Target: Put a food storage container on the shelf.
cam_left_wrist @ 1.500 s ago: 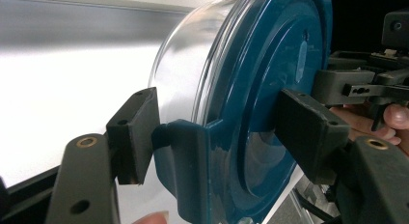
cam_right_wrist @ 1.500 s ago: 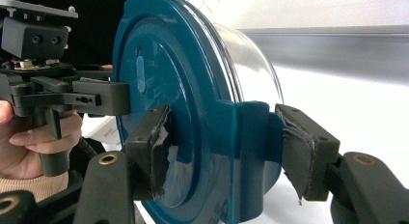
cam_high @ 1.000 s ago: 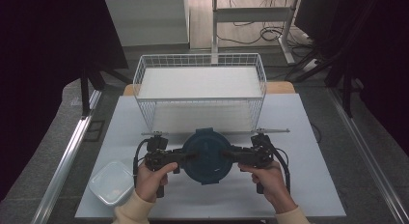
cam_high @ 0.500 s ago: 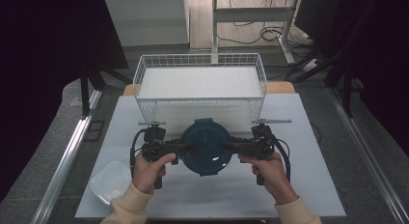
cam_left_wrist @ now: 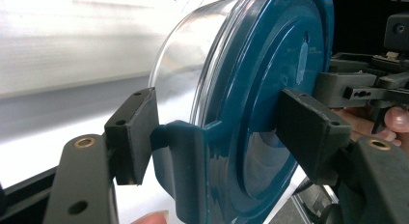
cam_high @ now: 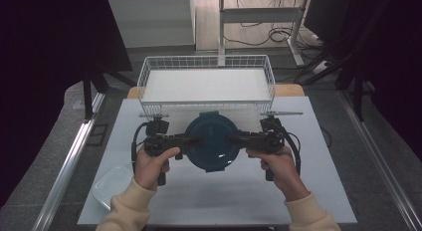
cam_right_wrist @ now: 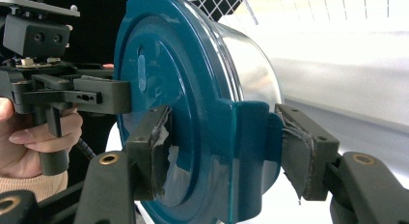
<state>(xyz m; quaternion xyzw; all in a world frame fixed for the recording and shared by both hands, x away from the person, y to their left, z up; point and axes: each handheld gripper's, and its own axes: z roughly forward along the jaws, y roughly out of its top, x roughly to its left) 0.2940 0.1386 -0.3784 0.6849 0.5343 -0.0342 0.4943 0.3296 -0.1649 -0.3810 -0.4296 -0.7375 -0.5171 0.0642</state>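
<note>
Above the bench (cam_high: 318,191), just before the wire basket (cam_high: 206,64): lidded container (cam_high: 213,141) now lifted higher than a second ago, pinched at opposite lid tabs by left claw (cam_high: 191,140) and right claw (cam_high: 236,139). Probably bound for the basket.

No legible txt, labels, nos. or signs anywhere.

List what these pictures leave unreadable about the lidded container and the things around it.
- Contents of the container: high view, blue lid covers it; gripper views show glare on the glass wall.
- Embossed print on the lid: too small in each gripper view.
- Clear tub: high view, partly behind a sleeve.
- Wire basket: its inside is washed out white.
</note>
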